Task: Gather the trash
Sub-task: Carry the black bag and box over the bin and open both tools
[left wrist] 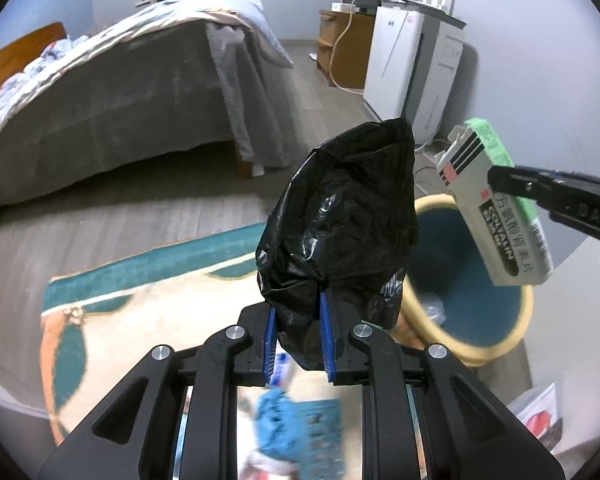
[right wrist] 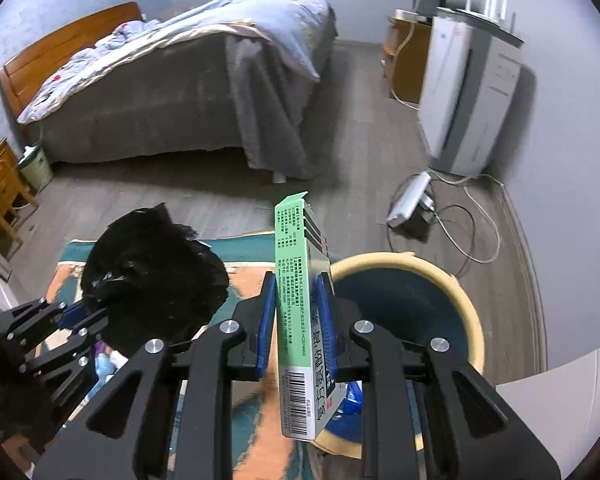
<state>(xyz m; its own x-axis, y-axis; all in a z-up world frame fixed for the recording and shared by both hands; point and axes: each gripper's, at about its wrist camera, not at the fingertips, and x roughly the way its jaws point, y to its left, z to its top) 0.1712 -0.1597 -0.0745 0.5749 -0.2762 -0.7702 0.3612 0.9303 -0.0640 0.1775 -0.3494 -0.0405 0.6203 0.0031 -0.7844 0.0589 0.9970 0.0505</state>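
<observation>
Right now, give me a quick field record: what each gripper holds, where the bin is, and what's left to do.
left gripper: shut on black plastic bag
right gripper: shut on green and white medicine box
bin: yellow rim, teal inside, on floor by rug, open
box position: in the air near the bin, not yet inside
bin contents: some items at the bottom, unclear

The bin point(right wrist: 470, 312) mouth gapes open below, nothing across it but the box point(right wrist: 300, 320).
</observation>
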